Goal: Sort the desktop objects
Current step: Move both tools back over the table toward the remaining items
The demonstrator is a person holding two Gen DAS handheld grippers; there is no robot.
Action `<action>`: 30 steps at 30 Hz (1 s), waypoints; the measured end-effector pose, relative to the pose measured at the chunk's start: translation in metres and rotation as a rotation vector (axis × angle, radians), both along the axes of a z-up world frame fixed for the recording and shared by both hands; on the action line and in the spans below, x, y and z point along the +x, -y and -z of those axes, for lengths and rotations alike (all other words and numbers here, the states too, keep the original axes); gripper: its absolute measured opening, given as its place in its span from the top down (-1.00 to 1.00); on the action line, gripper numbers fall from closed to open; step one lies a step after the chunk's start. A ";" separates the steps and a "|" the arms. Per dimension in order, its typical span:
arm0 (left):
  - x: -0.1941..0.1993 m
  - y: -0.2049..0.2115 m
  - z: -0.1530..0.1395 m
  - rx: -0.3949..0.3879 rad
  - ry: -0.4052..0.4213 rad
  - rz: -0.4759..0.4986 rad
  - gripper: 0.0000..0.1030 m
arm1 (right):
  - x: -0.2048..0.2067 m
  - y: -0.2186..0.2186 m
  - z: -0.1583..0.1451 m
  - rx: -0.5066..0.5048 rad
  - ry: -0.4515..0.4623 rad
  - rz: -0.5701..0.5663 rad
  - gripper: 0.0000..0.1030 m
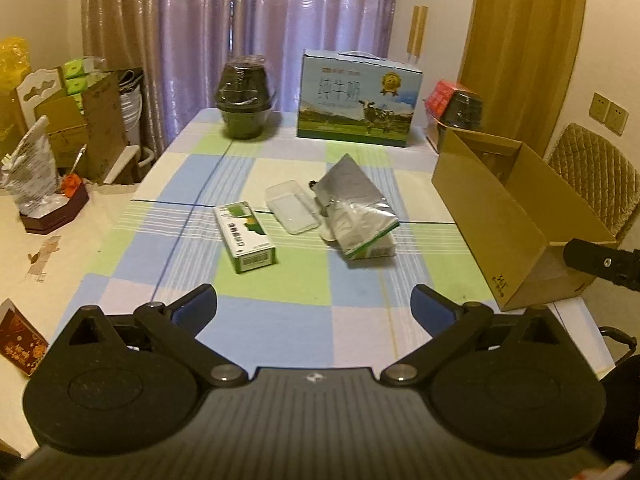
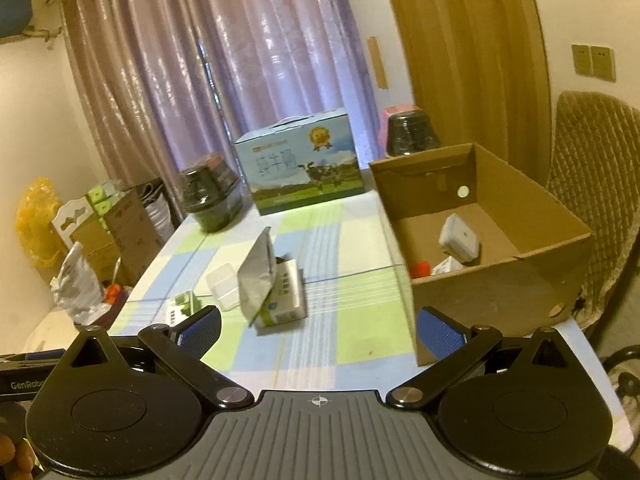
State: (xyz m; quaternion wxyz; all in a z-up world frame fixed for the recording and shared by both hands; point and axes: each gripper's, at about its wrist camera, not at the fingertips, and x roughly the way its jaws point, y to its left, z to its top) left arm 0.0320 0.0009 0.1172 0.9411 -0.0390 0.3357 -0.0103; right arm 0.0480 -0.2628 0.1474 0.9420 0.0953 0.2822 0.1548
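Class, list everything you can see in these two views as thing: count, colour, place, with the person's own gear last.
Green box: 1, green and white, lying flat at table centre.
Clear plastic tray: 1, transparent, right of the green box.
Opened carton: 1, white-green with silver flap, right of the tray.
Cardboard box: 1, brown, open, table's right edge, small items inside.
White item: 1, inside the cardboard box.
Milk case: 1, blue-green, table's far end.
Dark pot: 1, plastic-wrapped, far left of table.
Tablecloth: 1, checked blue, green, white.
Left gripper: 1, black, blue fingers, open.
Right gripper: 1, black, blue fingers, open.
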 end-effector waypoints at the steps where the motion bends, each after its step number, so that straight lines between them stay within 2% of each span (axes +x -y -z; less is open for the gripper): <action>1: -0.001 -0.001 0.000 -0.001 0.001 -0.004 -0.97 | 0.000 -0.002 0.000 -0.001 0.000 -0.005 -0.97; 18: 0.002 -0.016 0.004 -0.002 -0.012 -0.021 -0.97 | 0.004 -0.017 0.006 -0.021 -0.020 -0.036 -0.97; 30: 0.023 -0.032 0.018 0.019 -0.043 -0.035 -0.97 | 0.016 -0.035 0.018 -0.070 -0.027 -0.086 -0.97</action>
